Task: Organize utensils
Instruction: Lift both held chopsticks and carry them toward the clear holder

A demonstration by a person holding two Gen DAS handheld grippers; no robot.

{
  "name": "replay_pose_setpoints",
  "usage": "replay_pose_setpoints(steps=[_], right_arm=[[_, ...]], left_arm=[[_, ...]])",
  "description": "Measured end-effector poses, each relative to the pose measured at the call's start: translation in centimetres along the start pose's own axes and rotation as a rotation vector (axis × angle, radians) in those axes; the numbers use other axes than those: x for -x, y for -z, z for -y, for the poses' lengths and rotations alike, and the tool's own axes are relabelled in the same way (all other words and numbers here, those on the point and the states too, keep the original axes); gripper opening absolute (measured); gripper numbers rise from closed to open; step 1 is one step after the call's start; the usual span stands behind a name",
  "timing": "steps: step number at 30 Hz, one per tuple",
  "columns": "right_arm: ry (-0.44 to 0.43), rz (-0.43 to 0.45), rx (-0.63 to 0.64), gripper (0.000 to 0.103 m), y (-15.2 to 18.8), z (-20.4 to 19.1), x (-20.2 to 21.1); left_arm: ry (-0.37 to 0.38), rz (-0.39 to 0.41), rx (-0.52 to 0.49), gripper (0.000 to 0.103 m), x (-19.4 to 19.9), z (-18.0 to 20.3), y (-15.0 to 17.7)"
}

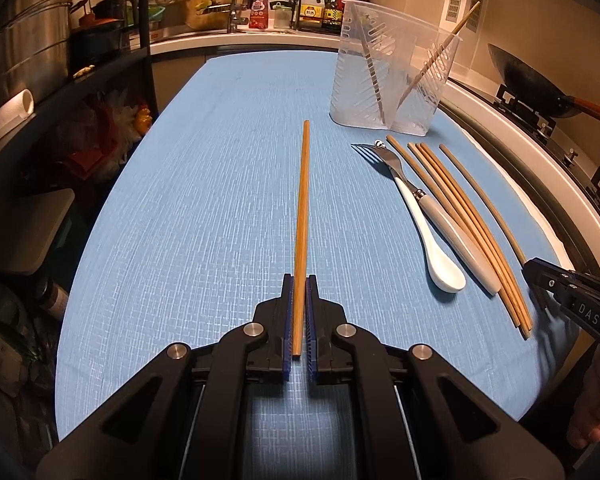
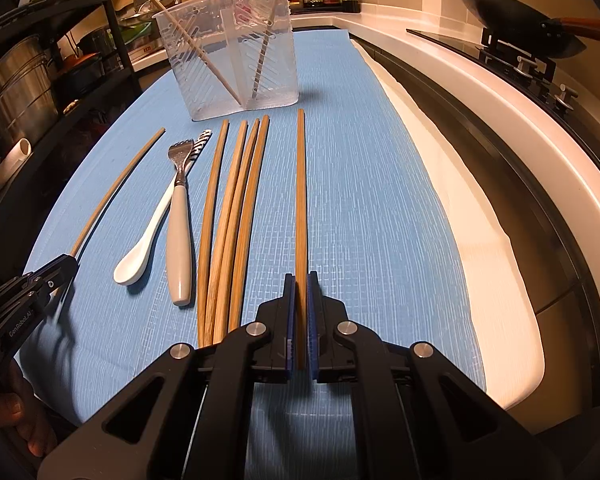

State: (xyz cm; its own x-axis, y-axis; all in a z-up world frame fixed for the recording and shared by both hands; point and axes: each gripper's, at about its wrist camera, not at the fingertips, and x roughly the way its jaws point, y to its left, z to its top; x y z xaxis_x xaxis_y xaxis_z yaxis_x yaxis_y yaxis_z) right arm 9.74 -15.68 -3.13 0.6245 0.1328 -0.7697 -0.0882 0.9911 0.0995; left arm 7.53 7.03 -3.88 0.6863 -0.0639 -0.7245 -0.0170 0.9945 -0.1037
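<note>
While both grip: left tool [image 1: 299,280] chopstick [image 1: 302,216]; right tool [image 2: 301,278] chopstick [image 2: 301,200]

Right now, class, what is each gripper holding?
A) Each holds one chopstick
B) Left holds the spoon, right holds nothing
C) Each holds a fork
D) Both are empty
A: the left gripper pinches one chopstick, and the right gripper pinches another chopstick, between their blue pads.
</note>
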Motion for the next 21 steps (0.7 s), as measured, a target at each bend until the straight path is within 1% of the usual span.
replay_pose_setpoints(steps=[6,14,21], right_arm=[[-0.01,0.001,-0.016,0.006,-0.05,0.12,0.09],[0.006,0.001,0.013,0.007,0.09,-0.43,0.04],[0.008,0.002,0.013,0.006,0.09,-0.44,0.09]], left_arm=[[0.001,0.0,0.002,0.006,0.06,-0.01,0.03],[-0.002,0.0,-0.002,0.006,0.04,0.11,0.03],[-0.004,0.0,-0.003,0.006,0.04,0.15,0.03]])
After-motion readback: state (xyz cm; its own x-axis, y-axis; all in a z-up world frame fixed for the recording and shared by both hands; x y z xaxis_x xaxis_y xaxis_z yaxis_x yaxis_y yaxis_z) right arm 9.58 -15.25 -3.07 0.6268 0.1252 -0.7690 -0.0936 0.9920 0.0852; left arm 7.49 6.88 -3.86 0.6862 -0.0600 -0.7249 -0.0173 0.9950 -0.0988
